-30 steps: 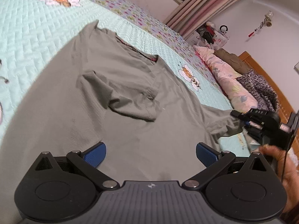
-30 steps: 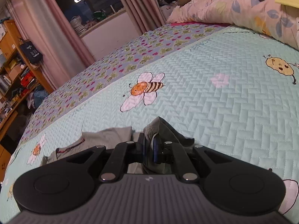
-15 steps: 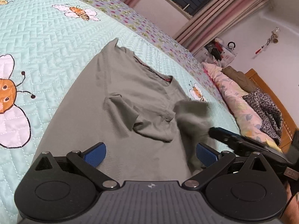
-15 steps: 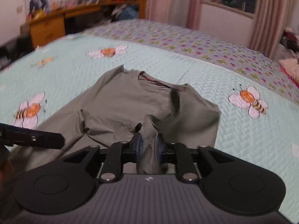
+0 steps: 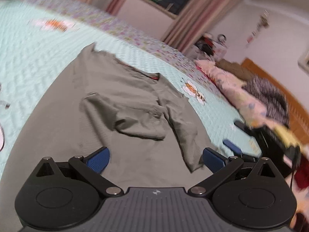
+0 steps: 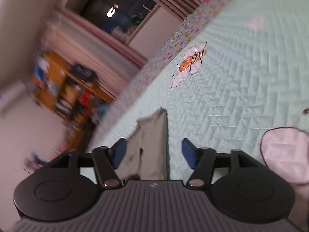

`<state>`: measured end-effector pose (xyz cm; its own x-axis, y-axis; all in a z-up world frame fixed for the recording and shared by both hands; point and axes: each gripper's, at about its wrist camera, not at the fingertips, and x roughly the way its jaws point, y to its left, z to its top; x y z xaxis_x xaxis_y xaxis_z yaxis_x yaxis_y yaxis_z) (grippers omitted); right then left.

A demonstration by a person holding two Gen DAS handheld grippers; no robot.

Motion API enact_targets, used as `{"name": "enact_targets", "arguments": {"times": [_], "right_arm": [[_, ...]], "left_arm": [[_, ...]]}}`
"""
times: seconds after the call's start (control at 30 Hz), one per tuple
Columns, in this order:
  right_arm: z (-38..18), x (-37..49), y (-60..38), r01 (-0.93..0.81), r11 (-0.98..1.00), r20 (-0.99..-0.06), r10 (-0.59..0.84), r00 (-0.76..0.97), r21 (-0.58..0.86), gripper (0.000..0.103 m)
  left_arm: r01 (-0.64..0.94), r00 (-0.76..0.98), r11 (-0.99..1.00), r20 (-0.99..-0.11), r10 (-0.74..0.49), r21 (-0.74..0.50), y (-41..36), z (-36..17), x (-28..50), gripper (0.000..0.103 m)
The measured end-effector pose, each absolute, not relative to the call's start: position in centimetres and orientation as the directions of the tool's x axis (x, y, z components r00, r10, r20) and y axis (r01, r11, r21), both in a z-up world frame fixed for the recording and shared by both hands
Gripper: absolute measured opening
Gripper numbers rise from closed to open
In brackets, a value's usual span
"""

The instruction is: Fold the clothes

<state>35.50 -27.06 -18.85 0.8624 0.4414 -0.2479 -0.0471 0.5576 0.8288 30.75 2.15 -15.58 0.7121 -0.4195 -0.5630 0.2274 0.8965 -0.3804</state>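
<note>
A grey-green short-sleeved cotton shirt (image 5: pixel 123 104) lies spread flat on the pale mint quilted bedspread with printed bees (image 5: pixel 38 58). Its red-lined neckline sits toward 12 o'clock in the left wrist view. Both sleeves are turned inward over the chest: one rests at the centre of the garment, the other runs from the centre down toward 5 o'clock, its cuff end lying just beside the left gripper's right-hand blue pad.

The left gripper (image 5: pixel 155 157) hangs over the lower body of the shirt with its jaws spread wide and released; nothing is between the blue pads. Whether the pads touch the cloth cannot be told.

The right gripper (image 6: pixel 153 152) is likewise released, jaws apart. A strip of the same grey-green fabric (image 6: pixel 152 141) shows in the gap between its pads, closer to the pad at 9 o'clock, and is not pinched. In the left wrist view this gripper appears at 4 o'clock (image 5: pixel 234 147), at the shirt's edge, badly blurred.

Pink floral pillows (image 5: pixel 241 96) with dark patterned clothing heaped on them lie at 2 to 3 o'clock along an orange wooden headboard (image 5: pixel 289 100). Pink striped curtains (image 5: pixel 195 13) hang at 12 o'clock. In the right wrist view a cluttered wooden shelf unit (image 6: pixel 63 89) stands at 9 o'clock, blurred.
</note>
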Motion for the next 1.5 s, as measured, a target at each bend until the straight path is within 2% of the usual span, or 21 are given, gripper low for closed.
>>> {"name": "enact_targets", "arguments": {"times": [0.07, 0.13, 0.2, 0.3, 0.4, 0.5, 0.63, 0.73, 0.8, 1.0, 1.3, 1.4, 1.5], "right_arm": [[-21.0, 36.3, -28.0, -0.108, 0.501, -0.184, 0.498, 0.847, 0.859, 0.068], [-22.6, 36.0, -29.4, -0.221, 0.366, -0.021, 0.555, 0.832, 0.904, 0.068], [-24.2, 36.1, -30.8, -0.262, 0.206, 0.099, 0.578, 0.810, 0.943, 0.069], [-25.3, 36.9, -31.6, -0.271, 0.072, 0.180, 0.582, 0.793, 0.960, 0.071], [-24.8, 37.2, -31.3, -0.266, 0.081, 0.170, 0.588, 0.791, 0.960, 0.075], [-24.2, 37.4, -31.4, -0.251, 0.093, 0.151, 0.584, 0.797, 0.964, 0.079], [-25.1, 37.6, -32.7, -0.207, -0.015, 0.181, 0.550, 0.815, 0.978, 0.080], [-25.4, 37.4, -33.5, -0.190, -0.051, 0.189, 0.523, 0.831, 0.980, 0.080], [-25.2, 37.5, -33.6, -0.186, -0.030, 0.175, 0.513, 0.840, 0.982, 0.080], [-25.1, 38.6, -33.6, -0.177, -0.012, 0.157, 0.518, 0.841, 0.984, 0.080], [-24.7, 38.6, -33.7, -0.175, 0.026, 0.136, 0.520, 0.843, 0.984, 0.080], [-24.6, 38.6, -33.8, -0.176, 0.033, 0.133, 0.521, 0.843, 0.984, 0.080], [-24.7, 38.4, -33.8, -0.176, 0.034, 0.132, 0.521, 0.843, 0.984, 0.080]], "left_arm": [[0.247, 0.718, 0.906, -0.562, -0.410, -0.344, 1.3, -15.8, 30.6, 0.102], [0.266, 0.725, 0.914, -0.561, -0.400, -0.308, 0.5, -15.9, 30.4, 0.102], [0.254, 0.727, 0.928, -0.579, -0.370, -0.274, -0.1, -15.8, 30.5, 0.099], [0.209, 0.723, 0.954, -0.623, -0.298, -0.214, -1.4, -14.9, 30.9, 0.099], [0.210, 0.716, 0.971, -0.657, -0.235, -0.117, -4.3, -13.2, 31.2, 0.098], [0.196, 0.741, 0.980, -0.647, -0.178, -0.045, -7.3, -10.8, 31.9, 0.098], [0.125, 0.751, 0.992, -0.654, -0.086, 0.014, -10.5, -8.8, 33.7, 0.100], [0.057, 0.709, 0.997, -0.706, 0.002, 0.060, -12.1, -9.2, 35.2, 0.099], [0.042, 0.680, 0.996, -0.733, 0.027, 0.076, -12.7, -9.6, 36.0, 0.095], [0.038, 0.689, 0.974, -0.712, 0.136, 0.223, -14.9, -10.2, 36.7, 0.093], [0.105, 0.710, 0.940, -0.686, 0.157, 0.323, -17.2, -10.6, 37.4, 0.090], [0.127, 0.717, 0.922, -0.677, 0.169, 0.365, -18.1, -11.1, 37.6, 0.085], [0.143, 0.715, 0.913, -0.677, 0.172, 0.383, -18.4, -11.7, 37.9, 0.075]]}}
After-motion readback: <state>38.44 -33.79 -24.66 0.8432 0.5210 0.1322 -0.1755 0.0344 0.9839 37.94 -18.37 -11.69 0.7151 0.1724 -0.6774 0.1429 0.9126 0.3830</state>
